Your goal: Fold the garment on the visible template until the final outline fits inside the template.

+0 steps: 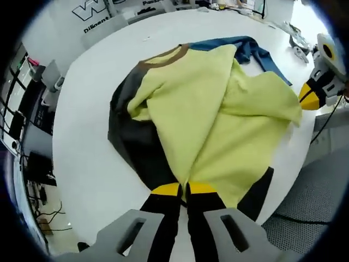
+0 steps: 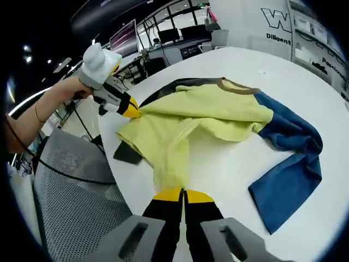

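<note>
Shirt (image 1: 207, 125) is lying on the round white table (image 1: 82, 158), yellow body bunched over a dark template (image 1: 131, 136) that peeks out around 9 o'clock in the left gripper view. A blue sleeve (image 2: 289, 164) trails off at 3 o'clock in the right gripper view. The left gripper (image 1: 184, 189) has its jaws pressed together, pinching the yellow hem. The right gripper (image 2: 182, 194) is doing the same on another yellow edge. No bins or boxes; the shirt sits straight on the tabletop.
</note>
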